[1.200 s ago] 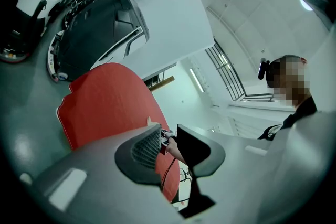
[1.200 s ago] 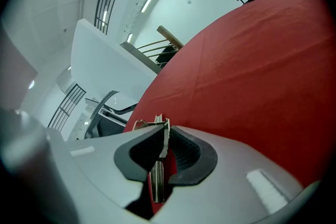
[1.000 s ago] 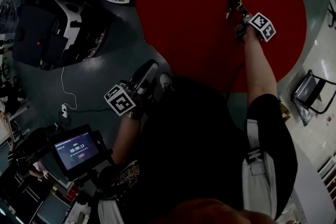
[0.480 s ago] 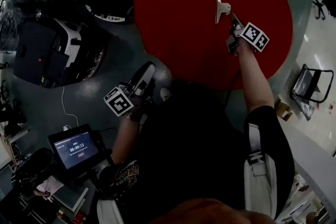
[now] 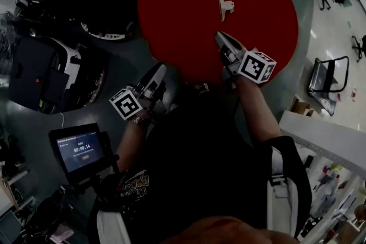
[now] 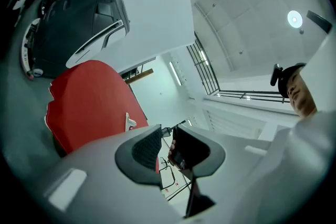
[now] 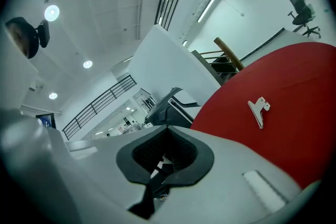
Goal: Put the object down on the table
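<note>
With the pale spring clip (image 5: 225, 6) lying loose near the middle of the red round desk (image 5: 171, 14), draw the right tool (image 5: 221, 38), pressed together and empty at the desk's near edge, straight back without brushing it, leaving the left tool (image 5: 159, 69), slightly spread on nothing, off the desk.

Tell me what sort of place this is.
Probably a large indoor hall, perhaps a showroom or lab: a parked car beside a round red table, and a railed upper gallery under a high ceiling.
</note>
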The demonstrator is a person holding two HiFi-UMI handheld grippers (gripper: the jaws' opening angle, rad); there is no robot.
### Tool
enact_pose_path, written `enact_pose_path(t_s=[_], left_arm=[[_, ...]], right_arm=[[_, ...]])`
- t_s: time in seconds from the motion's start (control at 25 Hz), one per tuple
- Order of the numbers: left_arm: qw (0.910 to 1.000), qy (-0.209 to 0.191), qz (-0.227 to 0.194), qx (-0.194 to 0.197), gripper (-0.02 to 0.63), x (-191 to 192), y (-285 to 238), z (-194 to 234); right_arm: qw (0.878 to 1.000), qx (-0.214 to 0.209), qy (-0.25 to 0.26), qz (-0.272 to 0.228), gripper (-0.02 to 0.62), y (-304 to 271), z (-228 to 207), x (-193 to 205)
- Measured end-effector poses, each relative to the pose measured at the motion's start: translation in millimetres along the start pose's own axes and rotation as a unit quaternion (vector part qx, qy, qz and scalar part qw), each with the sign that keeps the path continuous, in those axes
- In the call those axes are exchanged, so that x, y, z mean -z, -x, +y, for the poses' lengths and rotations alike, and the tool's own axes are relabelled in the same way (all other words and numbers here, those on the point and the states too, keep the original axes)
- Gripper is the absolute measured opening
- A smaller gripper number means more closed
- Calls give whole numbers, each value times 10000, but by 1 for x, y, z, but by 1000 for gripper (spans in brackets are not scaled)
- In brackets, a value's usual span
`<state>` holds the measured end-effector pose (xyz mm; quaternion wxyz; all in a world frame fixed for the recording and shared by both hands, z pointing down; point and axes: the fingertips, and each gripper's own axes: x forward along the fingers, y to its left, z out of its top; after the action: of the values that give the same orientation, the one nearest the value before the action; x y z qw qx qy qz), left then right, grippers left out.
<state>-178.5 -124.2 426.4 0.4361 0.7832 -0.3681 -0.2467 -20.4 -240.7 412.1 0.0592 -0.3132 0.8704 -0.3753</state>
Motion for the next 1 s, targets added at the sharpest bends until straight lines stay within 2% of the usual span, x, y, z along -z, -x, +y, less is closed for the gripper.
enact_pose_path(t_s=[0.16,0.32,0.52,0.84,1.0], left_arm=[[9994,89,293,186,95,18,9,0],[9975,239,561,352,95,39,18,-9],[9967,170,673,422,94,52,31,-22],[9964,-72,676,514,92,76,28,-48],[9959,285,682,514,95,108,27,-53]], right_arm=[[10000,-30,-14,50,5,23,38,41],[9993,41,-365,80,5,51,65,73],[9988,-20,-482,113,5,80,94,90],[9995,-292,-115,82,3,107,133,84],[9988,-384,124,270,3,132,139,105]])
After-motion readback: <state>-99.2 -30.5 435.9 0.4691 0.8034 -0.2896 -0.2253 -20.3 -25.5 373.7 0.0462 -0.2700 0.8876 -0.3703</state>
